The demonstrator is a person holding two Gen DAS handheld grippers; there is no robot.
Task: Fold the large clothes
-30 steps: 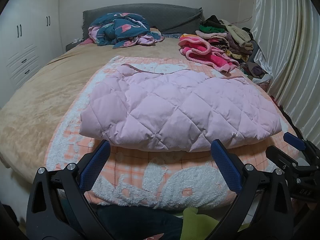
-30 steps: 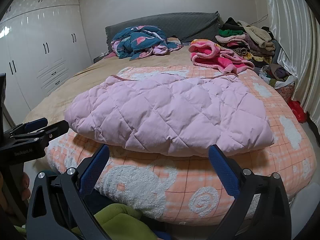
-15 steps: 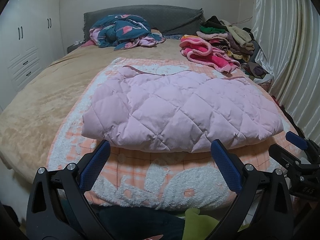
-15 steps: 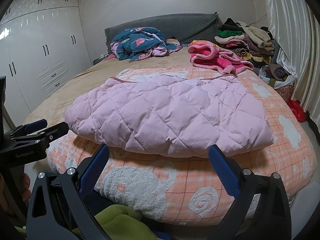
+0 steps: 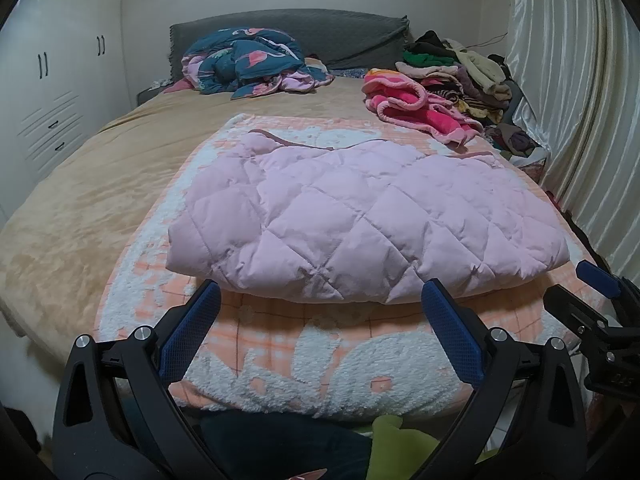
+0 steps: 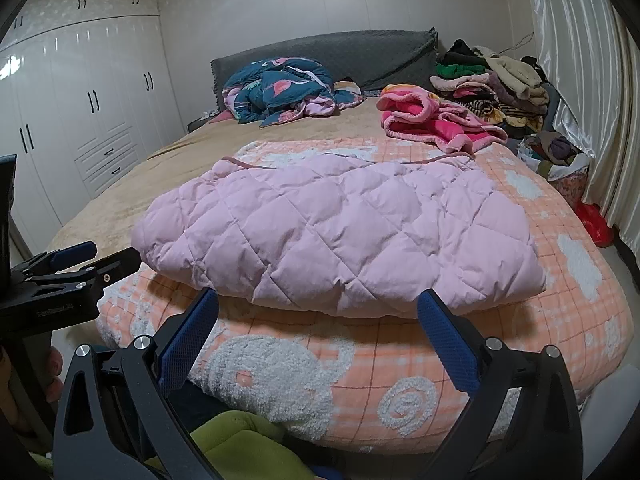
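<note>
A pink quilted padded garment [image 5: 360, 224] lies folded over on an orange-and-white fleece blanket [image 5: 320, 364] at the near end of the bed; it also shows in the right wrist view [image 6: 344, 236]. My left gripper [image 5: 320, 312] is open and empty, just short of the garment's near edge. My right gripper [image 6: 318, 316] is open and empty, also just short of that edge. The right gripper shows at the right of the left wrist view [image 5: 592, 312], and the left gripper at the left of the right wrist view [image 6: 80, 264].
A blue patterned quilt [image 5: 248, 60] is bunched by the grey headboard [image 5: 340, 32]. A pink fleece item [image 5: 416, 108] and a pile of clothes [image 5: 464, 68] lie at the far right. Curtains [image 5: 580, 120] hang on the right, white wardrobes [image 6: 80, 120] on the left.
Both grippers have drawn slightly back and risen a little from the bed's near edge. The garment has not moved. Both stay open.
</note>
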